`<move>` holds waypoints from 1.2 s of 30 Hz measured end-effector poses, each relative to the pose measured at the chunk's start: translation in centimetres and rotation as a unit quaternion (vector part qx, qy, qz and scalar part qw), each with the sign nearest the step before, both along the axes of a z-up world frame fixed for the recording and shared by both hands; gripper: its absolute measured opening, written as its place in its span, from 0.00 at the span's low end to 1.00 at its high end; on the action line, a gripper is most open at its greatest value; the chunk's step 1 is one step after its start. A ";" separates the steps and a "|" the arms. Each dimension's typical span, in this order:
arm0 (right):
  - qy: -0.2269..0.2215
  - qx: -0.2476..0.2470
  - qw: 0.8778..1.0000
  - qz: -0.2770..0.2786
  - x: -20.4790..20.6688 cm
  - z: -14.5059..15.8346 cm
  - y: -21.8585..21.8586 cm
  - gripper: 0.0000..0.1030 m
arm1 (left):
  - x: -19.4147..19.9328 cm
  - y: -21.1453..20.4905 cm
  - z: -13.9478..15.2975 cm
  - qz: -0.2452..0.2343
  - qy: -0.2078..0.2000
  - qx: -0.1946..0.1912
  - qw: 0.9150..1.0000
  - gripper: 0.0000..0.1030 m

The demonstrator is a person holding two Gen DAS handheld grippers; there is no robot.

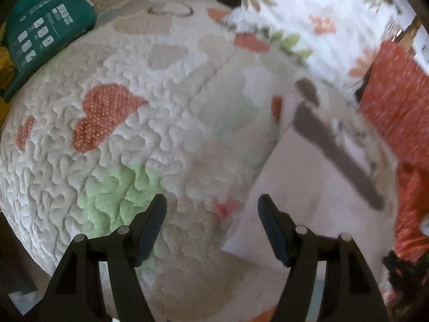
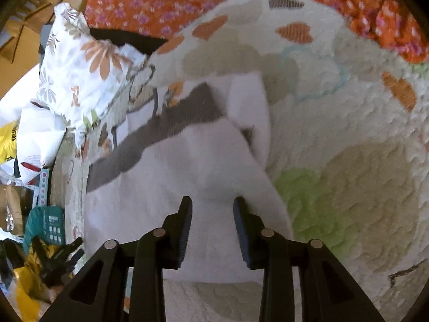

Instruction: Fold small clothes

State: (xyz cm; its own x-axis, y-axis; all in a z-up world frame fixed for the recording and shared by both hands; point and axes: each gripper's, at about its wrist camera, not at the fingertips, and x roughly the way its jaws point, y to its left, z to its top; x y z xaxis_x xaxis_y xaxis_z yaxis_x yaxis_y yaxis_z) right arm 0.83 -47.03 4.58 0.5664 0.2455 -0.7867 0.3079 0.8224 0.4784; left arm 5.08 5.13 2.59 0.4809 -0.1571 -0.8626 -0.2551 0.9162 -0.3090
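Observation:
A small white garment with a dark grey band lies on a quilted bedspread. In the right wrist view my right gripper is open, its jaws straddling a raised hump of the white cloth near its near edge. One white flap is turned over on the far side. In the left wrist view the same garment lies at the right, grey band running diagonally. My left gripper is open and empty, over the quilt just left of the garment's corner.
An orange flowered cloth lies along the far side of the bed. A white flowered pillow and a teal package lie near the edge. Clutter, boxes and yellow bags sit beyond the bed.

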 end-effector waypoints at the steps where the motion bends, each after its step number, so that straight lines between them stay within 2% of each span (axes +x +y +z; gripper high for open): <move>1: -0.010 -0.012 1.000 -0.001 0.2 0.7 0.3 0.39 | -0.5 -0.1 1.0 -0.002 -0.012 -0.007 1.000 0.67; 4: -0.034 -0.030 0.999 0.006 0.2 2.1 1.0 0.42 | -2.1 -1.0 2.8 -0.008 -0.036 -0.025 0.999 0.69; 7: -0.050 -0.039 0.998 0.023 0.6 2.7 2.4 0.43 | -2.0 -1.8 3.2 -0.014 -0.040 -0.025 0.999 0.72; 12: -0.050 -0.083 0.993 0.067 1.6 2.5 5.9 0.43 | -0.2 -1.9 2.7 -0.014 -0.029 -0.025 0.999 0.72; 18: -0.054 -0.137 0.982 0.121 2.4 2.0 9.7 0.43 | 0.4 -0.4 2.1 -0.001 -0.020 -0.027 0.999 0.72; 22: -0.047 -0.150 0.976 0.150 2.4 1.1 11.7 0.43 | 0.7 -0.1 1.1 -0.004 -0.006 -0.014 1.000 0.72; 26: -0.047 -0.161 0.968 0.187 2.1 0.2 13.9 0.44 | 1.1 1.3 0.5 0.019 0.003 -0.016 1.000 0.72; 31: -0.071 -0.189 0.944 0.260 0.2 -0.1 19.3 0.44 | 1.3 3.6 1.7 0.056 -0.015 -0.036 0.998 0.72; 34: -0.094 -0.209 0.920 0.317 -1.3 0.0 24.5 0.44 | 1.0 4.6 2.6 0.067 -0.029 -0.044 0.996 0.72; 36: -0.112 -0.239 0.898 0.353 -2.2 -0.2 28.4 0.44 | 0.8 5.2 2.9 0.071 -0.034 -0.052 0.996 0.72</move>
